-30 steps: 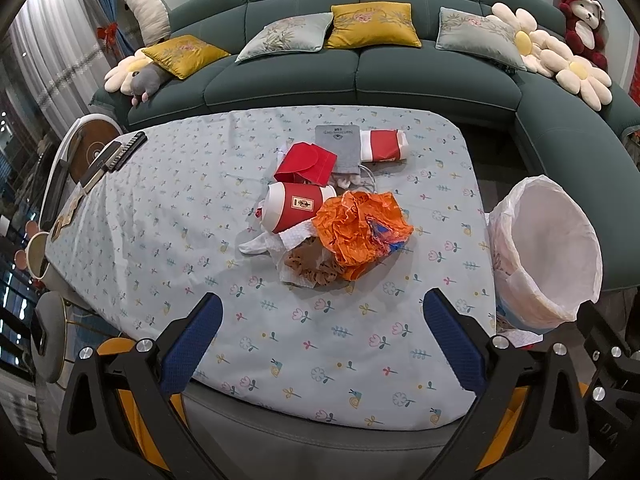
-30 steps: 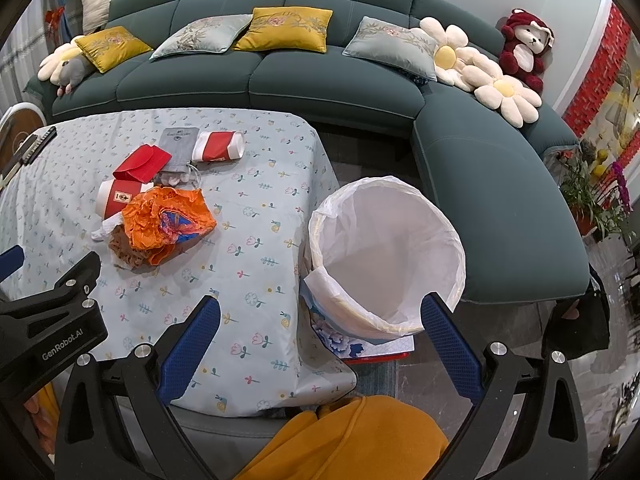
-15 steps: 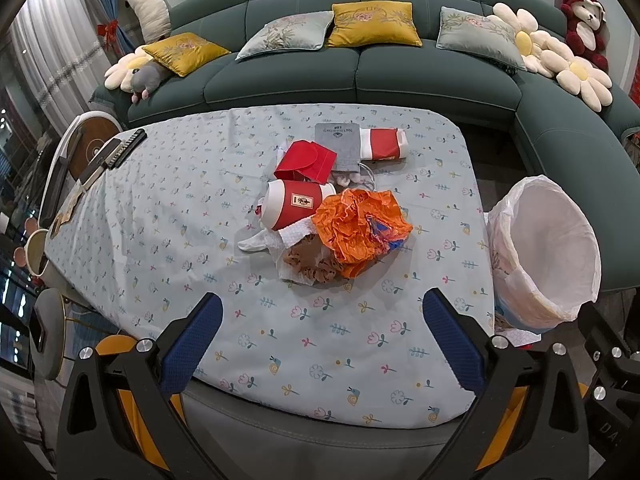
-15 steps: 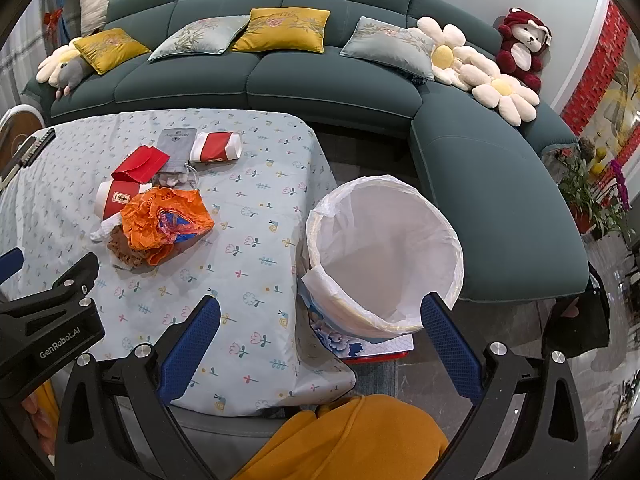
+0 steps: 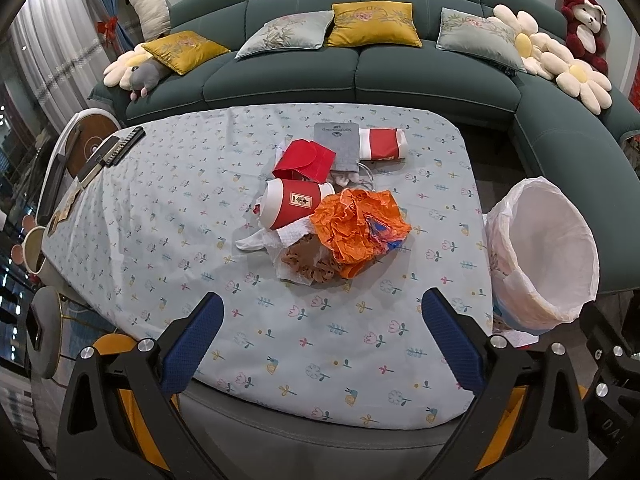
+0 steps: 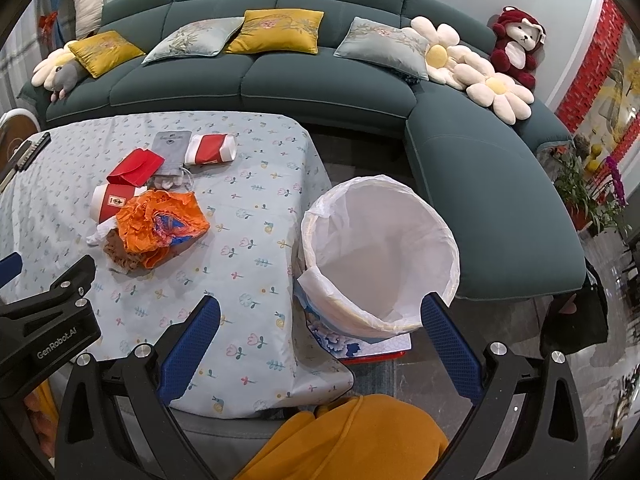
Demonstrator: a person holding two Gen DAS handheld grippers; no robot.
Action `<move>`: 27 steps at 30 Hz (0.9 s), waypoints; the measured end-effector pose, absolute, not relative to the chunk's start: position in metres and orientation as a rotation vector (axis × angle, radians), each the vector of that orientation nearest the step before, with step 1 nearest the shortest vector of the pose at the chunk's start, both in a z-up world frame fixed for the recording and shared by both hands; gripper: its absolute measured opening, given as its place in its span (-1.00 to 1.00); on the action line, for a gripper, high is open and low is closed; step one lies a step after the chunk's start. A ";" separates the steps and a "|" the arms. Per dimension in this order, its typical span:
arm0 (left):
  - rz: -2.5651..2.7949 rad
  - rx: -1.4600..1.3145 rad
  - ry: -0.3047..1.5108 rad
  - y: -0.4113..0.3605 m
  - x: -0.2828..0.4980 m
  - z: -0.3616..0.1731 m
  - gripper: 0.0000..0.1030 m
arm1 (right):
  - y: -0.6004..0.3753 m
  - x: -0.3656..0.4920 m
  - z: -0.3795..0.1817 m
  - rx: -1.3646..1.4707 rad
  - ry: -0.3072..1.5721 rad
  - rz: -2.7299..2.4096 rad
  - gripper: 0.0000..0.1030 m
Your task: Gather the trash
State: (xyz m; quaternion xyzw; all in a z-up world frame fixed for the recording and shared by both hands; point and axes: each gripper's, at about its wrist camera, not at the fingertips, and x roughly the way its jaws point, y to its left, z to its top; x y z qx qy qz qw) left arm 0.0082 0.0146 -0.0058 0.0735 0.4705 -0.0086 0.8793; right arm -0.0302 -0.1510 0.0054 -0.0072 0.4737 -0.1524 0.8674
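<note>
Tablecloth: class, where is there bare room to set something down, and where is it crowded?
Bare tablecloth lies between the remotes and the red cup, and between the orange wrapper and the left gripper. The centre pile is crowded.

Each gripper, the left gripper (image 5: 322,316) and the right gripper (image 6: 320,318), has black angular arms studded with silver round-headed screws and two fingers faced with textured blue pads (image 5: 194,342). Orange-yellow panels show behind the arms. White "GenRobot.AI" lettering marks the left gripper's black body in the right wrist view.
</note>
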 end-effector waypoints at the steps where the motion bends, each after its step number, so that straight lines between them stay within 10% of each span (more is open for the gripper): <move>1: -0.017 0.151 0.982 0.015 0.008 -0.006 0.84 | -0.151 -0.030 0.006 -0.015 0.991 -0.321 0.87; 27: -0.069 0.075 1.042 0.071 0.036 -0.047 0.80 | -0.129 0.007 -0.015 0.037 0.969 -0.317 0.86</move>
